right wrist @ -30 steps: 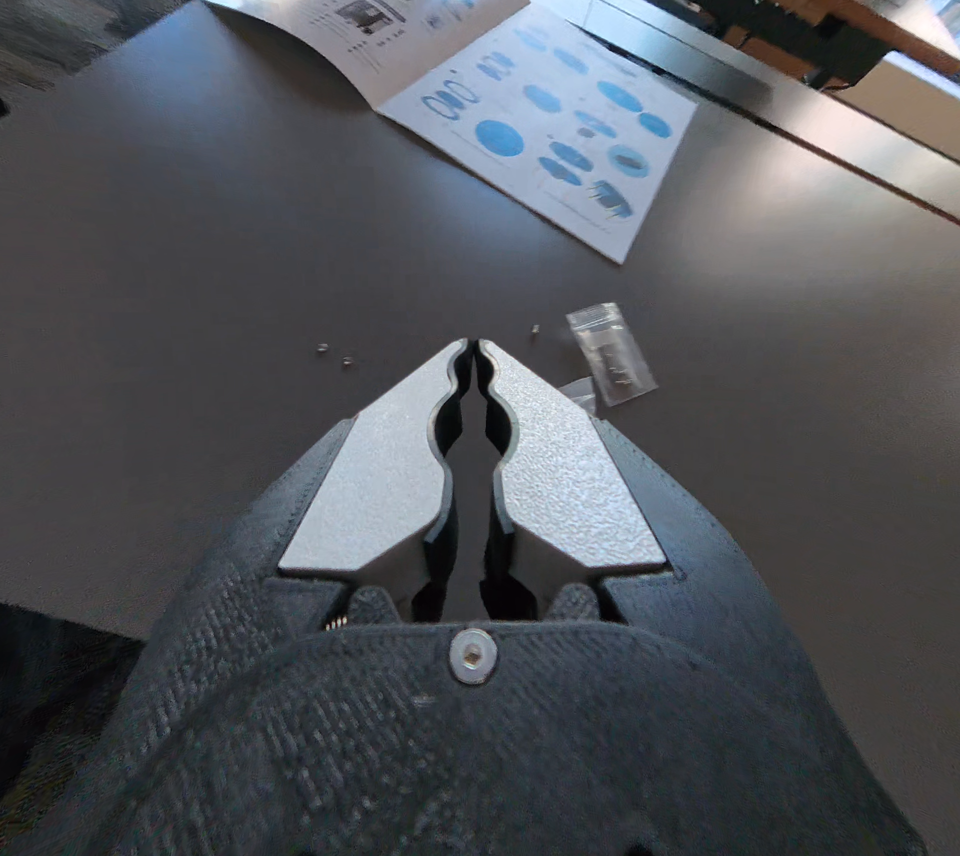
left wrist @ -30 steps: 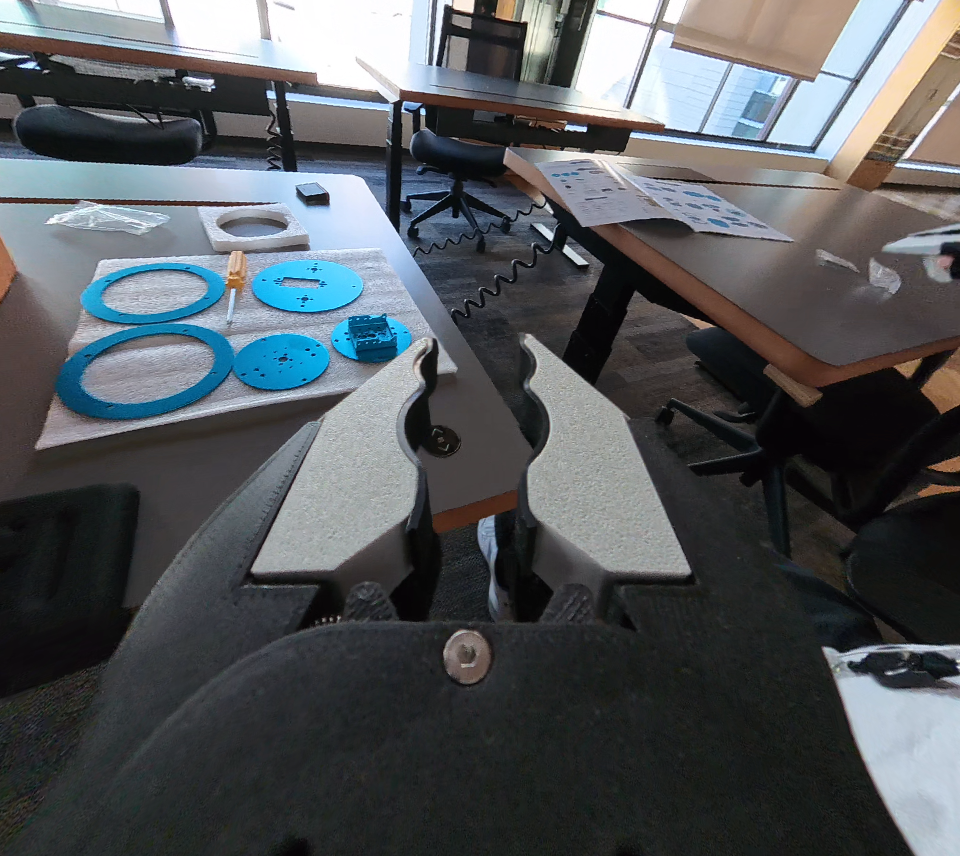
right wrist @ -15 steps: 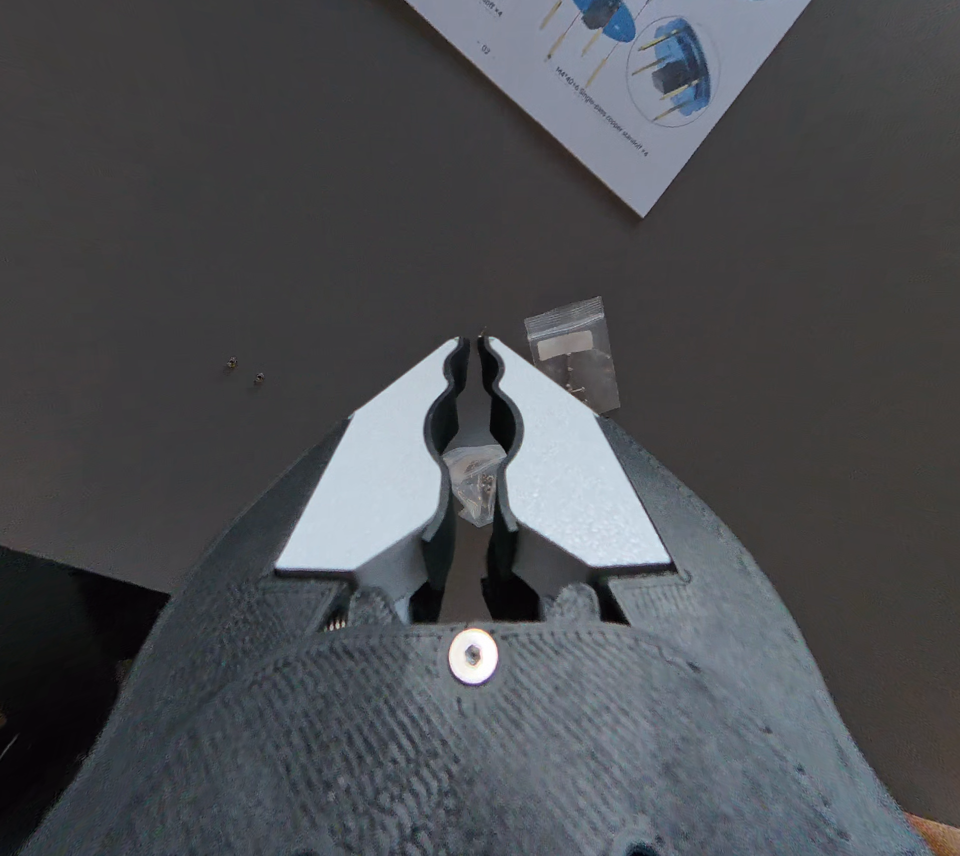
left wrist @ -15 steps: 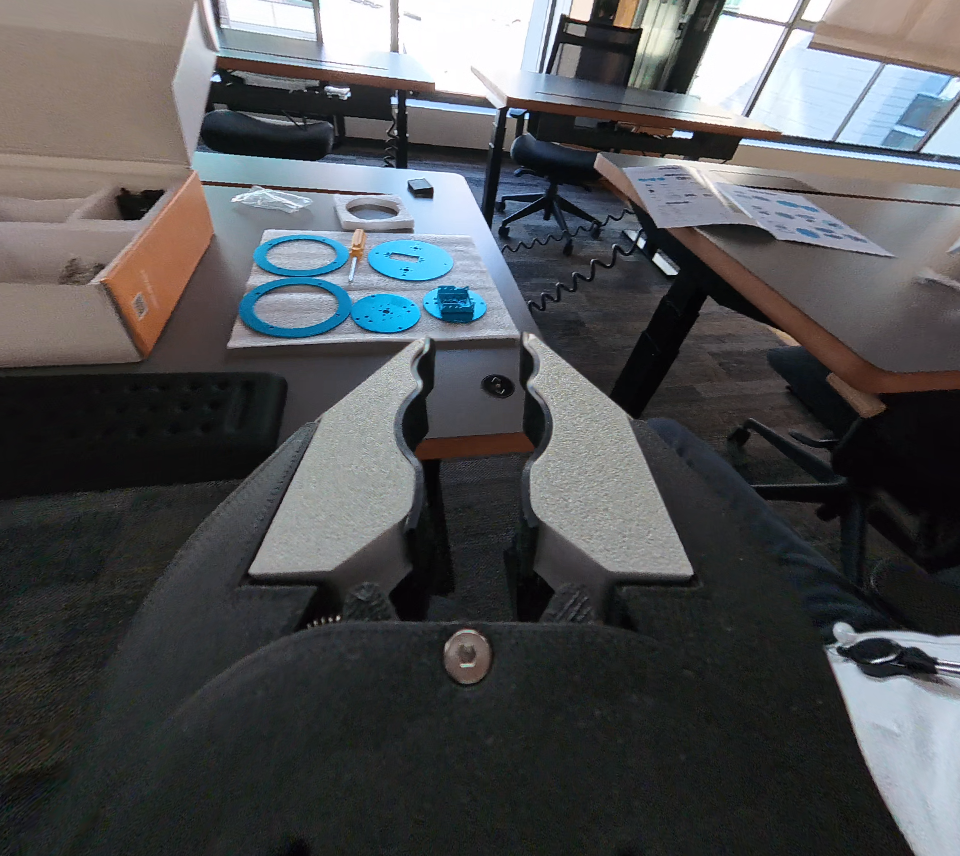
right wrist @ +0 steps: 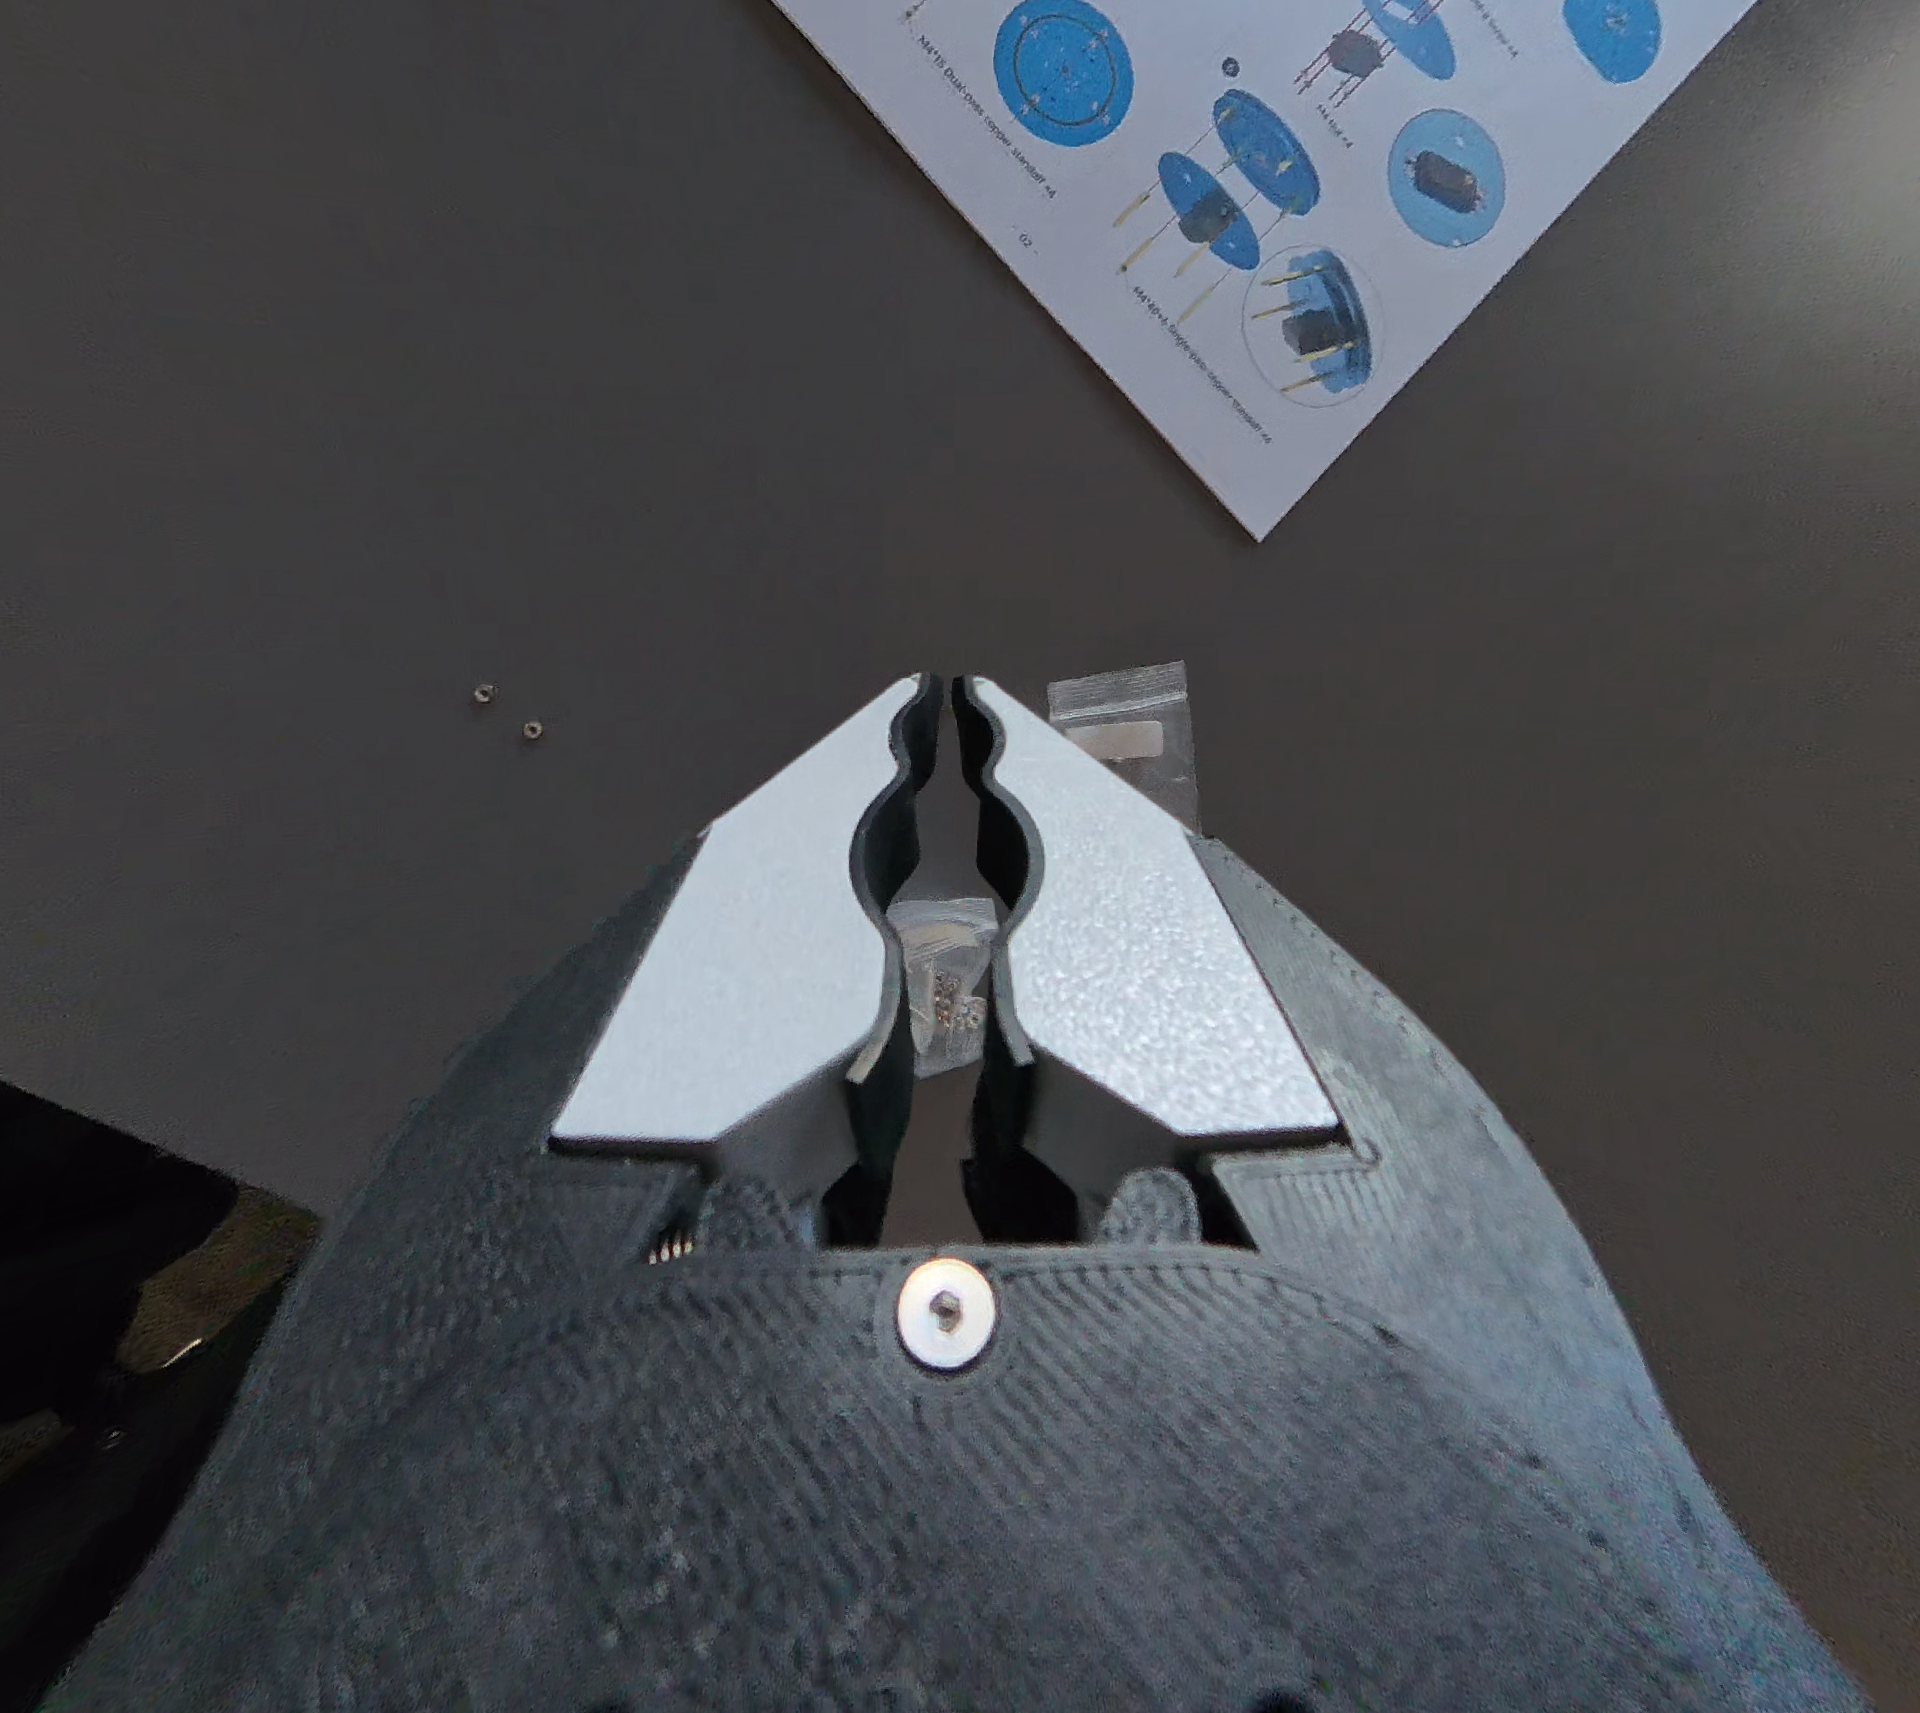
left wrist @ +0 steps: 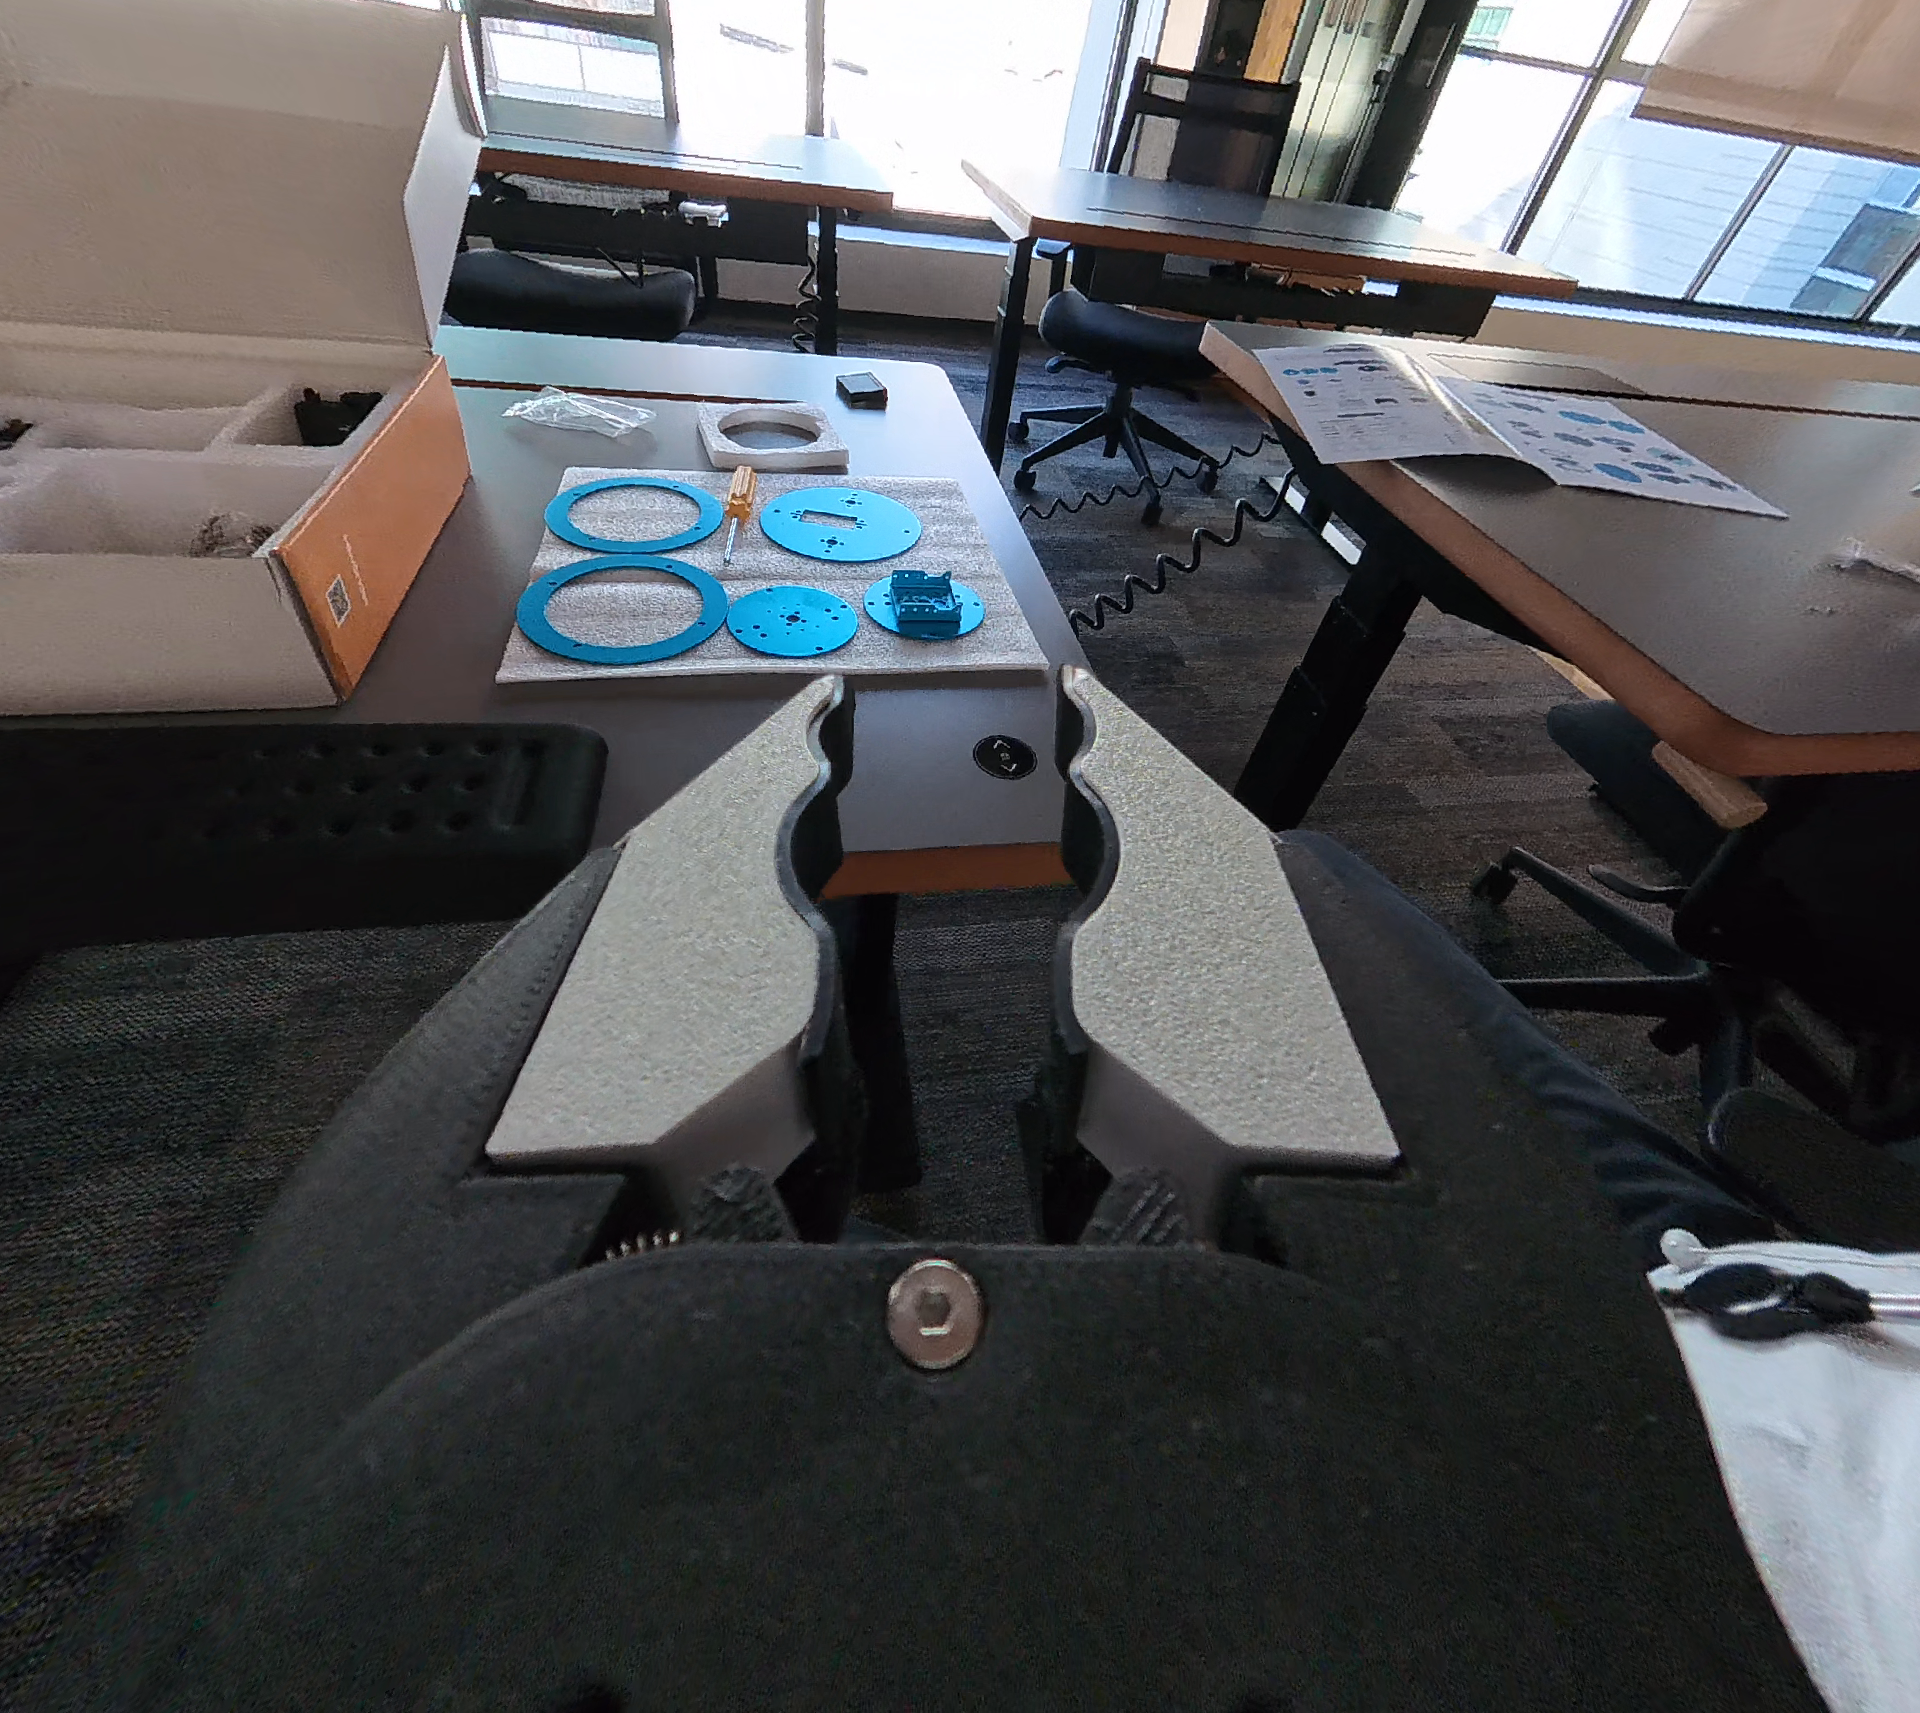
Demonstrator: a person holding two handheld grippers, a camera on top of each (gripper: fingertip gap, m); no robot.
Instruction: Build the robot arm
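1. The left gripper (left wrist: 951, 697) is hanging in the air short of the desk (left wrist: 935, 790), jaws well apart and gripping nothing.
2. Nearest it is the desk's front edge; farther on, a foam mat (left wrist: 977, 541) is keeping blue rings (left wrist: 621, 609), blue discs (left wrist: 840, 523), a small blue block (left wrist: 921, 599) and a screwdriver (left wrist: 737, 505) spread out flat and apart, probably so each is easy to reach.
3. An open box (left wrist: 364, 531) is sitting just left of the mat.
4. The right gripper (right wrist: 954, 684) is pointing down at a dark table (right wrist: 416, 313), tips almost touching, apparently empty.
5. A small bag (right wrist: 940, 988) of tiny hardware is showing through the gap behind the tips; whether it is pinched or lying underneath, I cannot tell.
6. A second bag (right wrist: 1138, 733) is lying just right of the tips, two nuts (right wrist: 506, 713) to the left, and a folded sheet (right wrist: 1247, 105) of diagrams beyond.
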